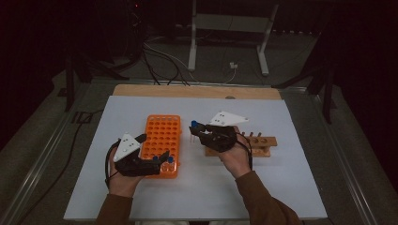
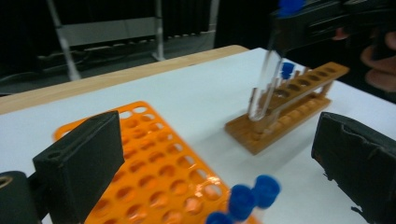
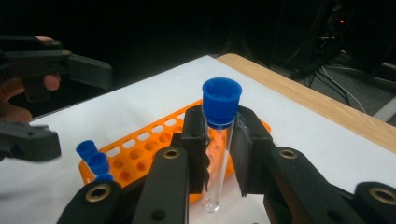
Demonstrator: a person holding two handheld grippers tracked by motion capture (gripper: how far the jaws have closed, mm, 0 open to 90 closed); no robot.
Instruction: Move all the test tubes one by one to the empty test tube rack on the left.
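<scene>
- Right gripper (image 1: 195, 131) is what I have clamped on a clear test tube (image 3: 217, 154) with a blue cap, its jaws pressed just below the cap.
- Tube hangs upright above the white table (image 1: 281, 187), between the orange rack (image 1: 162, 136) and the wooden rack (image 1: 263, 145).
- Left gripper (image 1: 162, 159) I hold with jaws spread wide and nothing between them, over the orange rack's near end.
- Blue-capped tubes (image 2: 243, 200) stand in that rack's near corner, by the left gripper.
</scene>
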